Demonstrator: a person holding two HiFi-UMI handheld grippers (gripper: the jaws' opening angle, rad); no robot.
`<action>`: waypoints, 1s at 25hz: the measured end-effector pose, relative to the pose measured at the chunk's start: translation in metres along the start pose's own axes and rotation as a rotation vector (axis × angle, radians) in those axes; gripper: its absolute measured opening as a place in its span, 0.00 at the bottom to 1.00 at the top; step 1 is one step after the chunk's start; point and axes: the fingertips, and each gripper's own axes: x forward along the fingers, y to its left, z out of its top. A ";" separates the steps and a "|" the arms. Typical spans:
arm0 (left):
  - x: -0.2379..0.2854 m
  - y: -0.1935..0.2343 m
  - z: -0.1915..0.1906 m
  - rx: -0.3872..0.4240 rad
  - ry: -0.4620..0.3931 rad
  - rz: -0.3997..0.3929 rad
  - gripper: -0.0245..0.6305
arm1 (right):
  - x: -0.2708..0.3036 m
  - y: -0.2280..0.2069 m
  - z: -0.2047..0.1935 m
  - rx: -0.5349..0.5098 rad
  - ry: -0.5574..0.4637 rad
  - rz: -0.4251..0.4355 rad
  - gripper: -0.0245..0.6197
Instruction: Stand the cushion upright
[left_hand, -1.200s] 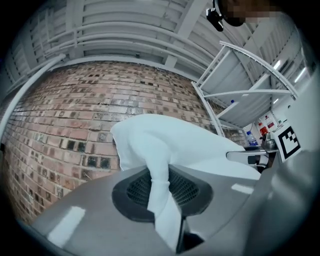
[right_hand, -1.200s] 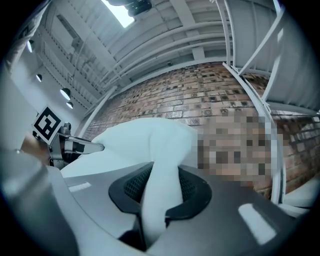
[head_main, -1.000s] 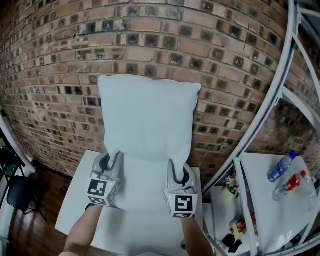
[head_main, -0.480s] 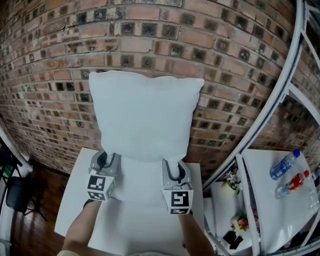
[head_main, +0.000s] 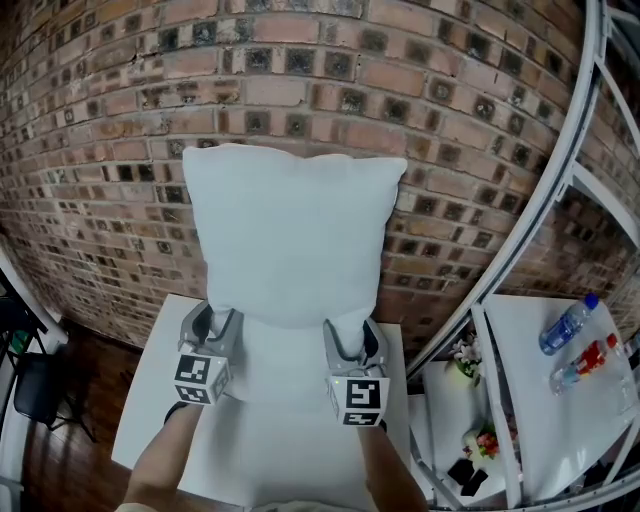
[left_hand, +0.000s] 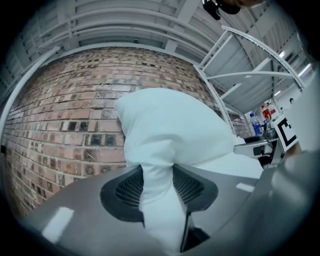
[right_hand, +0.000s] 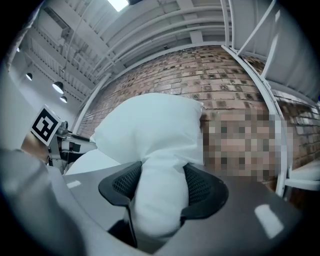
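**Tech A:** What's hidden or unclear?

**Tech B:** The cushion (head_main: 290, 230) is white on a white desk (head_main: 150, 400), so its lower edge is hard to trace between the claws. In the head view the marker cubes cover both hands, and the forearms are cut off at the frame bottom. The small items low and to the right of the right claw are too small to ID.

**Tech A:** Left claw status?

**Tech B:** The left claw (head_main: 212, 325) is grasping the cushion's lower left corner. In the left gripper view the fabric is drawn to a narrow neck between the pads (left_hand: 131, 189) and touches both. The jaws are partly apart and have just been opening, but the fabric isn't free.

**Tech A:** Right claw?

**Tech B:** The right claw (head_main: 352, 340) is grasping the lower right corner. Its gap is wider than the left's. In the right gripper view the fabric bulges between the pads (right_hand: 199, 186) and fills the gap. Those jaws have also just been opening.

**Tech A:** Cushion posn?

**Tech B:** It's upright, directly ahead of and above both claws, with its lower end down at the desk between them. The brick wall (head_main: 100, 150) is just beyond it. Can't tell whether it touches the wall.
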 end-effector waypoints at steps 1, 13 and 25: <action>-0.002 -0.001 -0.001 -0.003 0.007 0.001 0.28 | -0.001 -0.001 0.000 0.001 0.002 -0.002 0.43; -0.028 -0.009 0.011 0.008 0.020 0.037 0.28 | -0.023 -0.002 0.007 0.015 0.023 0.001 0.47; -0.067 -0.025 0.020 -0.024 0.006 0.082 0.28 | -0.044 0.001 0.015 0.023 0.050 0.029 0.45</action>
